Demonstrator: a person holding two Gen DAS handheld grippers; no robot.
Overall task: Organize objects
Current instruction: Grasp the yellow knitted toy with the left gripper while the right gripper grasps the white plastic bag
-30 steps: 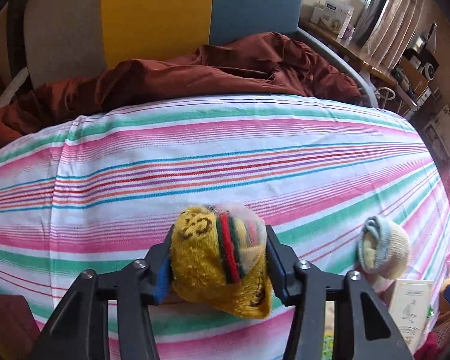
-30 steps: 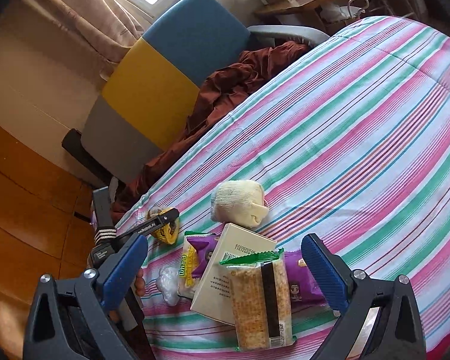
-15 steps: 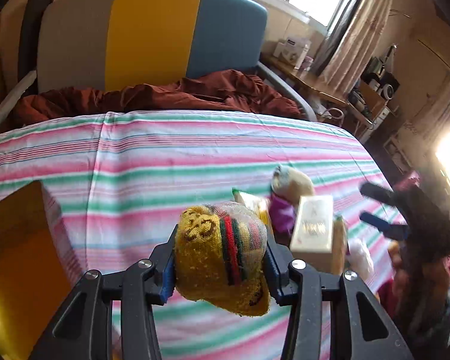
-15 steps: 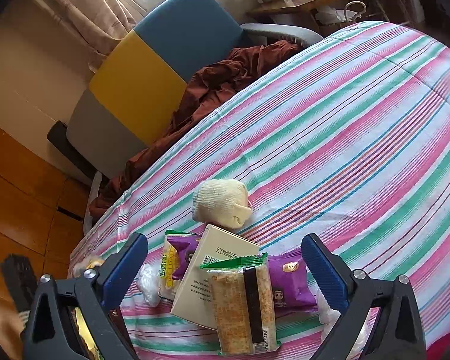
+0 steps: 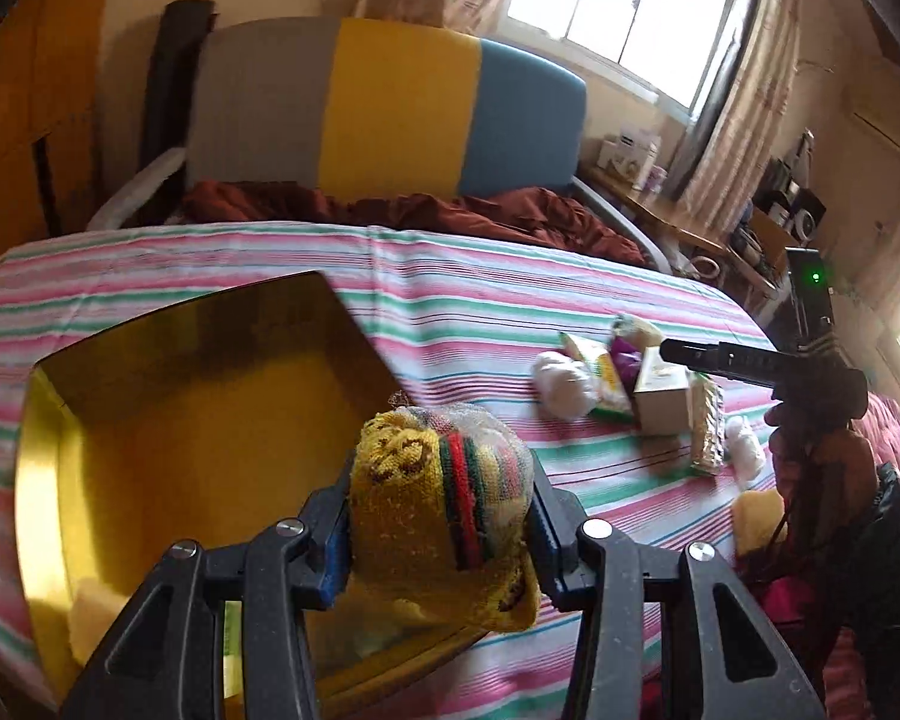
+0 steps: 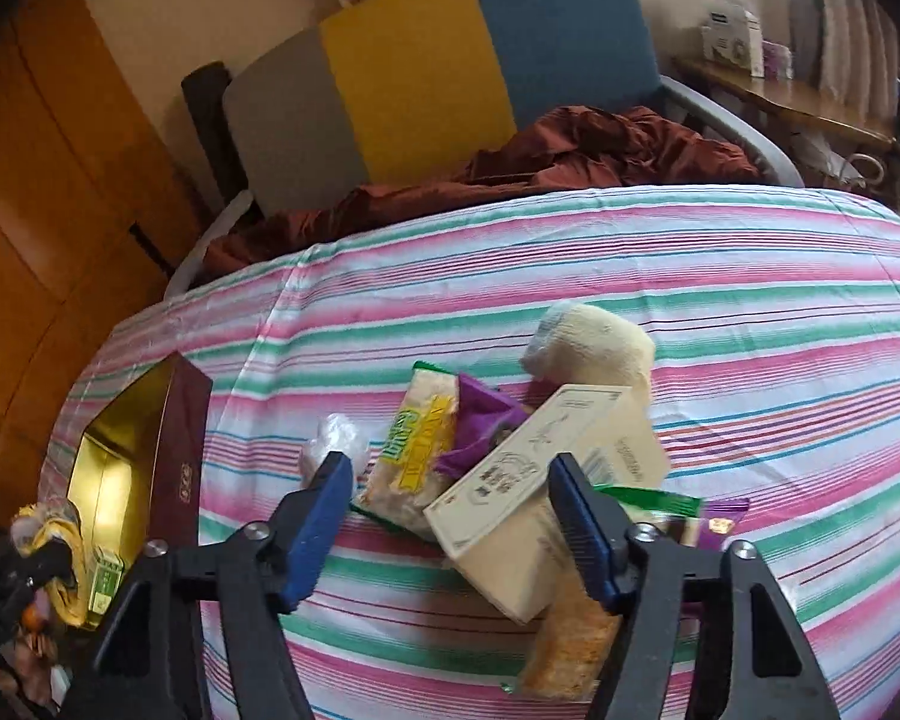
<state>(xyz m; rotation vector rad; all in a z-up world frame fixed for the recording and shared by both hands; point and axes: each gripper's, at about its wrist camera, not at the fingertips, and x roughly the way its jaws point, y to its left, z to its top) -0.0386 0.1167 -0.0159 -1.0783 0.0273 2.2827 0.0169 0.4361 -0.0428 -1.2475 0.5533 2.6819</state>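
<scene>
Left gripper (image 5: 441, 531) clamps the yellow knit bundle (image 5: 444, 510); right gripper (image 6: 453, 516) fingers closing around the cream box (image 6: 510, 492), contact unclear.

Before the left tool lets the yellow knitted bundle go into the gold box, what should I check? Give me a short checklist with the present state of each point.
1. Left tool grips the yellow knitted bundle firmly: ok, both pads press its sides.
2. Gold box is open: ok, no lid is on it.
3. Bundle is over the box: ok, it hangs above the near right part of the inside.
4. Room in the box: ok, much gold floor is bare; a small green carton stands in it.
5. Right tool is out of the way: ok, it is at the pile, jaws closing around the cream box.
6. Right tool's pads touch the cream box: cannot tell.
</scene>
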